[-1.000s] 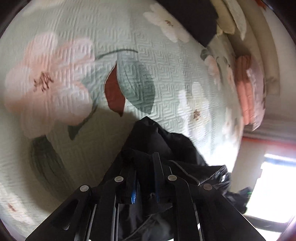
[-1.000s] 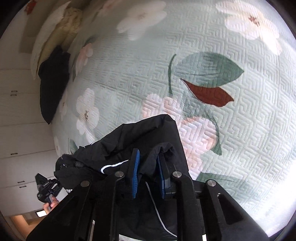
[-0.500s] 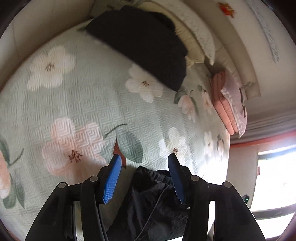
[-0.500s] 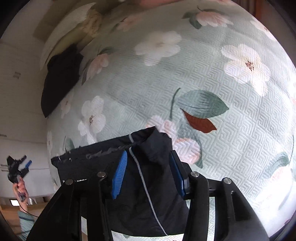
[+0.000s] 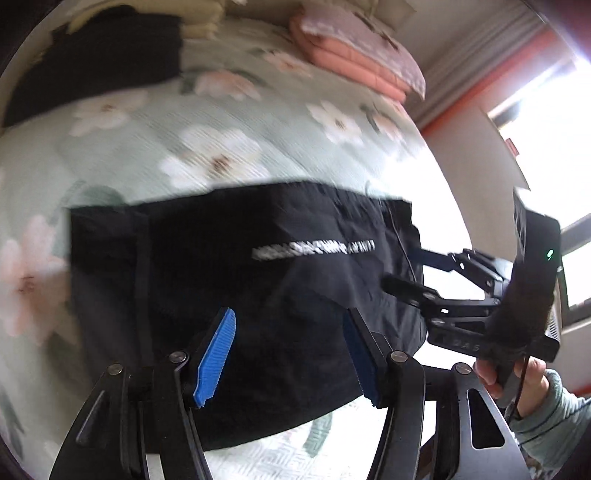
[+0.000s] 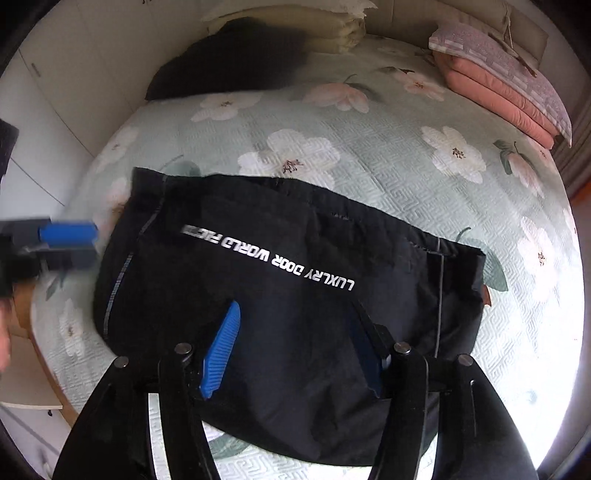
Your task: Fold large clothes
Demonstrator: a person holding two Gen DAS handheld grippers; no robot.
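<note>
Black garment (image 6: 280,280) lies folded into a rough rectangle on the bed (image 6: 424,184), on a pale green quilted cover w/ pink and white flowers; white lettering reading "LUXLRY DOOR WORLD" plus a last word I can't make out runs across its top face, upside down from the right wrist view; same lettering is blurred in the left wrist view (image 5: 314,249); a thin grey seam line runs down the garment's left side in the right wrist view; a thin cord lies over its right part.

Left gripper (image 5: 288,354) sits above the near edge of the garment, blue pads spread wide apart, nothing between them; right gripper (image 6: 295,354) likewise over the garment's near edge, pads wide apart, holding nothing; in the left wrist view the right gripper shows again at the garment's right edge, held in a hand (image 5: 517,376) w/ a pale green sleeve, fingers apart; whether they touch the cloth I can't tell; in the right wrist view the left gripper's blue pad shows blurred just beside the garment's left edge.

At the head of the bed: another dark garment (image 6: 232,59), cream pillows (image 6: 325,26) behind it, a stack of folded pink bedding (image 6: 502,85) on the right; white cupboard doors (image 6: 55,122) to the left, bright window (image 5: 546,110) in the left wrist view.
</note>
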